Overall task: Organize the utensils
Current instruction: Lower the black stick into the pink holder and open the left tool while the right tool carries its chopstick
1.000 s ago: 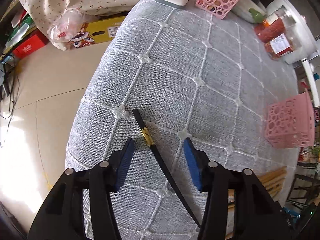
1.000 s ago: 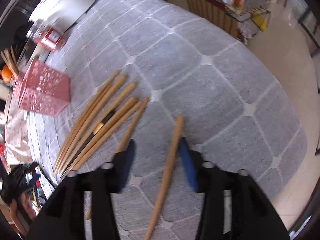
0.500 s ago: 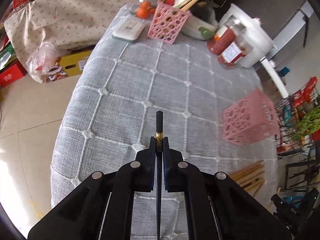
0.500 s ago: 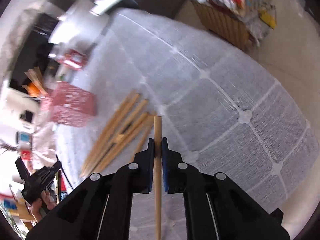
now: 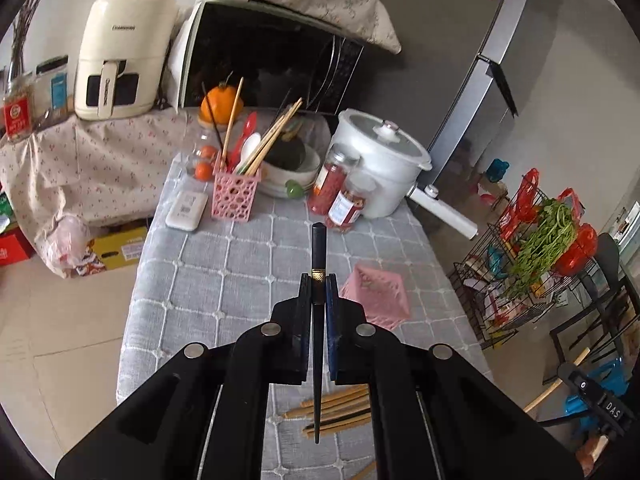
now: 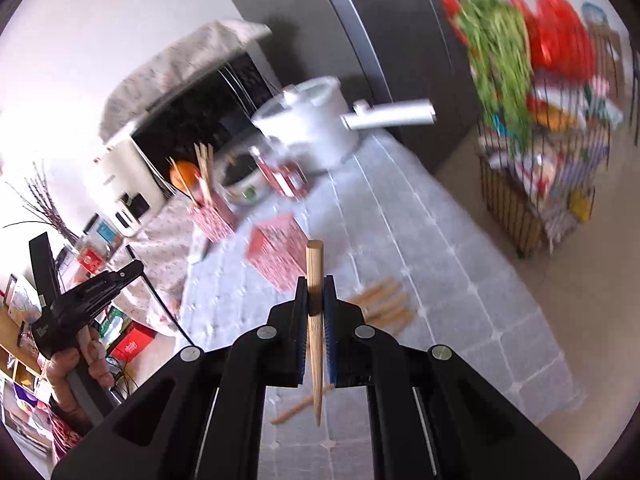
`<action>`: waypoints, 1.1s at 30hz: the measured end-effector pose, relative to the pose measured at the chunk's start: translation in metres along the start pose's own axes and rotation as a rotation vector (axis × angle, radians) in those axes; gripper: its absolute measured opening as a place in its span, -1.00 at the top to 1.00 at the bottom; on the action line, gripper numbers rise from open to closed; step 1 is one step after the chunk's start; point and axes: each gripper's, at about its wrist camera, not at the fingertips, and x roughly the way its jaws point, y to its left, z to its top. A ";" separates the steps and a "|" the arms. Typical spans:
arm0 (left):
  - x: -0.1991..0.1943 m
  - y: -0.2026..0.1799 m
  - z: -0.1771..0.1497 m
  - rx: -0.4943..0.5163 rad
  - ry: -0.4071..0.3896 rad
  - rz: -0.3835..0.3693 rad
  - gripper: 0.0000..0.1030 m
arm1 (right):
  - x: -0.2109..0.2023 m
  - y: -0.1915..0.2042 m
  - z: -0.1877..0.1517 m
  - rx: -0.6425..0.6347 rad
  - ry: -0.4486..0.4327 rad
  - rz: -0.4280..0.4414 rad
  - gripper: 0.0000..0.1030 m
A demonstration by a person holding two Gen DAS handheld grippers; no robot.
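Observation:
My left gripper [image 5: 319, 280] is shut on a black chopstick [image 5: 318, 248] with a gold band, held well above the grey quilted table [image 5: 224, 276]. My right gripper [image 6: 316, 282] is shut on a wooden chopstick [image 6: 314, 264], also lifted off the table. Several wooden chopsticks [image 5: 340, 408] lie on the cloth below; in the right wrist view the loose chopsticks [image 6: 384, 304] show just right of the fingers. An empty pink basket [image 5: 378, 294] sits mid-table. A second pink basket [image 5: 235, 198] at the far end holds chopsticks and spoons. The left gripper's handle [image 6: 76, 304], in a hand, shows at the left of the right wrist view.
At the far end stand a white pot with a long handle [image 5: 380, 168], two red jars [image 5: 340, 196], stacked bowls [image 5: 292, 172] and a white box [image 5: 187, 210]. A wire rack with greens and red bags [image 5: 536, 248] stands right of the table. Tiled floor lies to the left.
Both grippers closed on a chopstick each, black in the left and wooden in the right, then rose and tilted up, so the far end of the table and the kitchen came into view.

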 end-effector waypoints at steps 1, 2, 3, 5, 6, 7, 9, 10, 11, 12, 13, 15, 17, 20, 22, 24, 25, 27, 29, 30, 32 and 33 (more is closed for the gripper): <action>-0.003 -0.007 0.005 0.005 -0.021 -0.009 0.89 | -0.002 0.005 0.008 -0.007 -0.016 0.003 0.86; -0.005 -0.016 0.013 0.015 -0.050 -0.014 0.89 | -0.007 0.010 0.019 -0.010 -0.044 0.003 0.86; -0.008 -0.021 0.017 0.026 -0.069 -0.013 0.89 | -0.011 0.015 0.027 -0.013 -0.072 0.002 0.86; -0.009 -0.037 0.032 0.042 -0.122 -0.022 0.89 | -0.016 0.023 0.050 -0.015 -0.150 0.007 0.86; -0.008 -0.043 0.039 0.045 -0.146 -0.033 0.89 | -0.018 0.026 0.060 -0.012 -0.178 0.017 0.86; -0.006 -0.049 0.045 0.048 -0.169 -0.043 0.89 | -0.016 0.032 0.074 -0.015 -0.215 0.021 0.86; 0.003 -0.064 0.055 0.051 -0.215 -0.055 0.89 | -0.011 0.041 0.089 -0.030 -0.268 0.008 0.86; 0.006 -0.068 0.057 0.053 -0.229 -0.064 0.89 | -0.008 0.042 0.094 -0.033 -0.281 0.010 0.86; 0.014 -0.075 0.059 0.064 -0.243 -0.066 0.89 | -0.003 0.045 0.100 -0.037 -0.293 0.013 0.86; 0.019 -0.080 0.059 0.078 -0.255 -0.059 0.89 | 0.001 0.047 0.105 -0.039 -0.304 0.016 0.86; 0.029 -0.086 0.059 0.095 -0.263 -0.055 0.89 | 0.006 0.049 0.110 -0.042 -0.320 0.019 0.86; 0.047 -0.092 0.057 0.116 -0.257 -0.051 0.89 | 0.017 0.053 0.116 -0.052 -0.340 0.025 0.86; 0.063 -0.092 0.051 0.125 -0.248 -0.054 0.87 | 0.029 0.054 0.118 -0.055 -0.340 0.031 0.86; 0.089 -0.085 0.037 0.128 -0.199 -0.058 0.32 | 0.051 0.055 0.119 -0.054 -0.328 0.038 0.86; 0.095 -0.079 0.029 0.135 -0.189 -0.058 0.11 | 0.065 0.055 0.119 -0.052 -0.317 0.040 0.86; 0.094 -0.076 0.030 0.161 -0.199 -0.036 0.11 | 0.075 0.057 0.117 -0.057 -0.307 0.041 0.86; 0.088 -0.073 0.033 0.150 -0.214 -0.043 0.11 | 0.080 0.058 0.117 -0.064 -0.306 0.037 0.86; 0.076 -0.069 0.039 0.130 -0.244 -0.053 0.11 | 0.085 0.062 0.114 -0.081 -0.309 0.032 0.86; 0.064 -0.065 0.045 0.112 -0.277 -0.049 0.10 | 0.090 0.068 0.113 -0.100 -0.315 0.021 0.86; 0.058 -0.063 0.049 0.103 -0.287 -0.049 0.09 | 0.092 0.070 0.112 -0.106 -0.314 0.018 0.86; 0.048 -0.060 0.053 0.089 -0.308 -0.057 0.05 | 0.099 0.075 0.110 -0.119 -0.309 0.013 0.86; 0.045 -0.058 0.055 0.086 -0.317 -0.057 -0.01 | 0.103 0.078 0.110 -0.129 -0.309 0.004 0.86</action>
